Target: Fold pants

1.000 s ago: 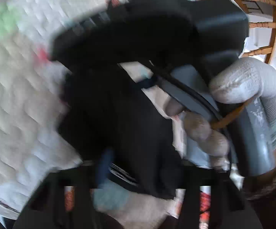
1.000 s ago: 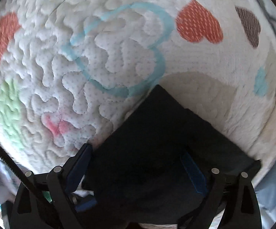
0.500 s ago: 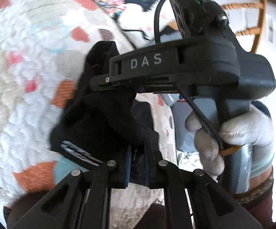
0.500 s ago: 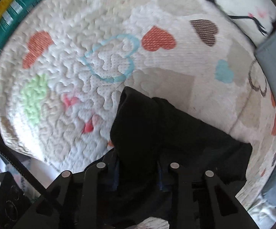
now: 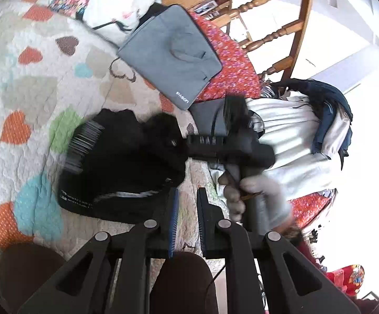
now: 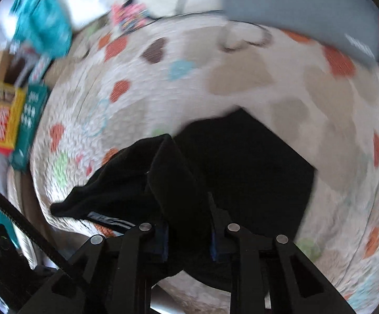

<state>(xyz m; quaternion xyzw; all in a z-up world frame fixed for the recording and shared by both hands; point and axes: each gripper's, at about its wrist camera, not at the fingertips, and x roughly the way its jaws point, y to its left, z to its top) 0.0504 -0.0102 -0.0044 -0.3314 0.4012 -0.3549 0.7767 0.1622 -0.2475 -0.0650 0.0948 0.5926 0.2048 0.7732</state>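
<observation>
Mid-fold: black pants [image 5: 126,167] bunched on heart quilt [image 5: 19,83], just below the grey laptop sleeve [image 5: 171,55]. R gripper [image 6: 188,225] has just been closing, now clamped on a lifted pants fold; L gripper [image 5: 186,209] nearly shut, nothing btwn pads. Next prob needs carrying fold across and laying it flat.

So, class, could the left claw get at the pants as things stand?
Probably yes. The pants lie on the quilt just ahead and left of the left claw, with nothing between; its jaws are shut, though, and would need to open first.
</observation>
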